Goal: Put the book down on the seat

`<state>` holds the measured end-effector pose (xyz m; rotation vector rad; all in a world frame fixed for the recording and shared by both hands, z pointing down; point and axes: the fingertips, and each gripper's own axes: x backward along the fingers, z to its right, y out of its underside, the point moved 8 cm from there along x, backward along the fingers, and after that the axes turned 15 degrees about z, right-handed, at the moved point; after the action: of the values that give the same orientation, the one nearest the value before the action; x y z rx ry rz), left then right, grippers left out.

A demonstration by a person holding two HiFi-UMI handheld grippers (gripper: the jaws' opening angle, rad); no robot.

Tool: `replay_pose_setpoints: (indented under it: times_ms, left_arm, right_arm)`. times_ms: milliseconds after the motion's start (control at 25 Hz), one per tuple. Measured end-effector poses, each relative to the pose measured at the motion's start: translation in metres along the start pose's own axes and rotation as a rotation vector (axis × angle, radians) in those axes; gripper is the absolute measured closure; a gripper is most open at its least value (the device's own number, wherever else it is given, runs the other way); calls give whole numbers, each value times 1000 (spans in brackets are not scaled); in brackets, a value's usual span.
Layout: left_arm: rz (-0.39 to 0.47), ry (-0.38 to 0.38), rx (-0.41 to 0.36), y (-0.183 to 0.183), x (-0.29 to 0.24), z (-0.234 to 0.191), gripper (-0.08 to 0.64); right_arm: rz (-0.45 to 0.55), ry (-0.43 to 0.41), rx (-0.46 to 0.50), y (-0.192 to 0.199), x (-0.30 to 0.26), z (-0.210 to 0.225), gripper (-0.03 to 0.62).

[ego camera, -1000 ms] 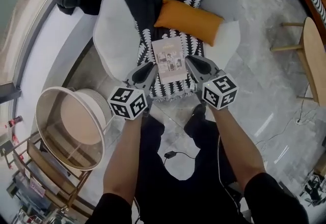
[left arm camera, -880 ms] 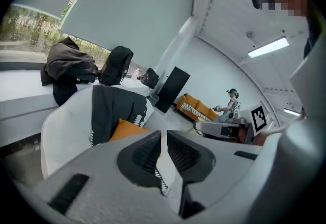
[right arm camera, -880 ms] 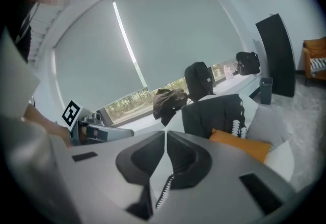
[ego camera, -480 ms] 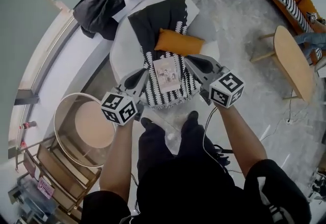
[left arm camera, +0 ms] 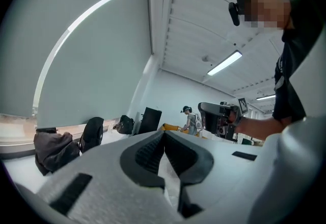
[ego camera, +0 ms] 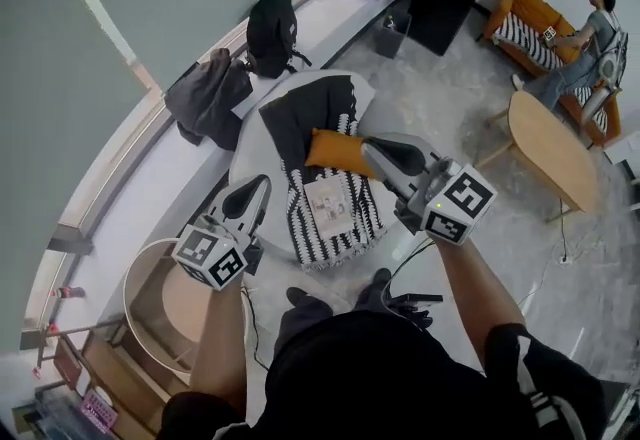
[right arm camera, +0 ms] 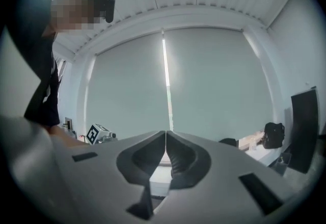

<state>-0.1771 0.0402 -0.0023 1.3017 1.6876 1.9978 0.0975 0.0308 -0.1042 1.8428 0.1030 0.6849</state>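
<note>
Left tongs [ego camera: 259, 188] and right tongs [ego camera: 372, 148] are hovering closed and empty, the book [ego camera: 330, 206] risking a slide off the seat's [ego camera: 250, 153] loose throw [ego camera: 308, 233].

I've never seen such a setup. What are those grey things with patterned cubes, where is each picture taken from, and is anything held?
No robot: a person carries two grey two-jaw tools, a left gripper and a right gripper; the marker cubes belong to them. One picture comes from a camera on the person's head, looking down; the other two from cameras riding on each gripper, looking along its jaws. Both grippers are shut and empty. The thin pale book lies on a black-and-white patterned throw over the round white seat, beside an orange cushion.
</note>
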Motion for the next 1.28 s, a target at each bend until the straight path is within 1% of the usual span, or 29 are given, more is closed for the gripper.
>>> replay_pose_setpoints:
  times_ms: [160,320,440,560,680,760,1080,1280]
  left_arm:
    - [22,79,-31,-30,5,20,535]
    - [43,133,-67,-60,11,50,535]
    - [69,169,-92,-82,16,81,535]
    - [82,197,-132,-93,21,116,535]
    - [86,212,-162,-94,28,153,535]
    - [91,208,-166,-91,34,177,535]
    - [108,182,-136,-61,46,257,535]
    - [104,209,-136,-56,49,300,535]
  right_arm:
    - [38,-43,4,-27,-2,-28,561]
    - [88,-101,18,-50,3,-47,563]
    - [132,-153,32,-68,19,-59,563]
    - [152,-206,41,-81,44,-69,563]
    - [160,-230,45,-88,76,-78,563]
    - [161,-241,42,-92,98,-83,563]
    - [157,-315,18,-101,164,-102,563]
    - [182,-325,-6,-115,199,-116,563]
